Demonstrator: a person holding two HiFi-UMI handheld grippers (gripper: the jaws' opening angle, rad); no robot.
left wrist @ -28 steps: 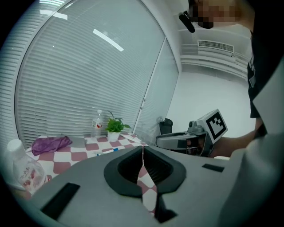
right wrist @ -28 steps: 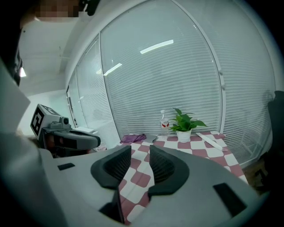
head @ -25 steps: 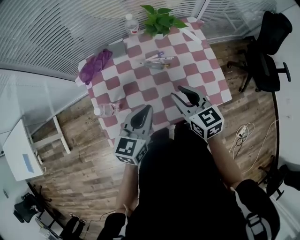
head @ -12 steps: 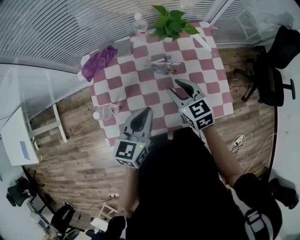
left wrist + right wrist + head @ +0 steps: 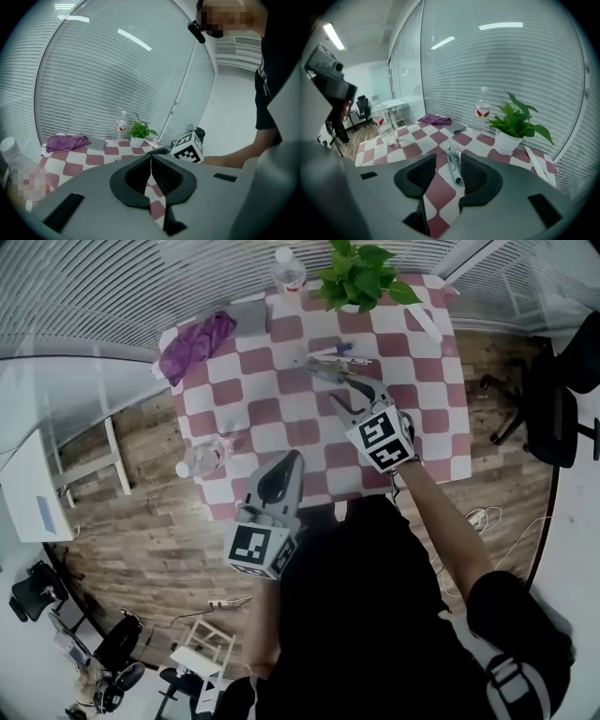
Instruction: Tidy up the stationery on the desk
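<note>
Two or three pens (image 5: 330, 352) and a grey cutter-like tool (image 5: 328, 372) lie together on the red-and-white checked table (image 5: 281, 418), near the far side. My right gripper (image 5: 358, 396) hovers just short of them. Its jaws have just been opening and are open, with nothing pressed between them. In the right gripper view the grey tool (image 5: 453, 171) shows on the cloth in the gap of the right gripper (image 5: 449, 157). My left gripper (image 5: 294, 458) is shut and empty over the near table edge. In its own view the left gripper (image 5: 151, 153) shows only a thin slit.
A purple cloth (image 5: 195, 346) and a grey pouch (image 5: 248, 317) lie at the far left. A potted plant (image 5: 361, 277), a water bottle (image 5: 289, 268) and a long white item (image 5: 424, 322) stand along the back. Another bottle (image 5: 202, 457) stands at the near left. An office chair (image 5: 562, 399) is right of the table.
My right gripper has moved forward and down over the table toward the pens, with its jaws spread wider. The left gripper has shifted a little and stays shut.
</note>
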